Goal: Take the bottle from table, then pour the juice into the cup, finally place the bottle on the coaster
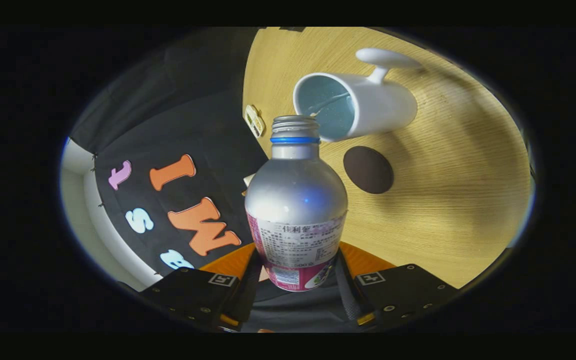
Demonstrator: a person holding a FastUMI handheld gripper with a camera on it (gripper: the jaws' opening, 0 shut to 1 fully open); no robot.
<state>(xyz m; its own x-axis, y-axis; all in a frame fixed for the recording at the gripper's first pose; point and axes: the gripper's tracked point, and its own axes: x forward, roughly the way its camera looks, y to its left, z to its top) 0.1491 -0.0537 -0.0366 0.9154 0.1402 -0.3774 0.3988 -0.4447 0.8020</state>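
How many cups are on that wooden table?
1. The white cup stands on the table, just beyond the mouth of the bottle held in the jaws, beside the dark coaster. More may sit out of view.

A recording booth dressed as a home tabletop — black cloth wall (178, 125) hangs behind a light wood-grain table (443, 200). On it sit household things: a white mug (368, 105) and a dark round coaster (368, 170) — nothing industrial.
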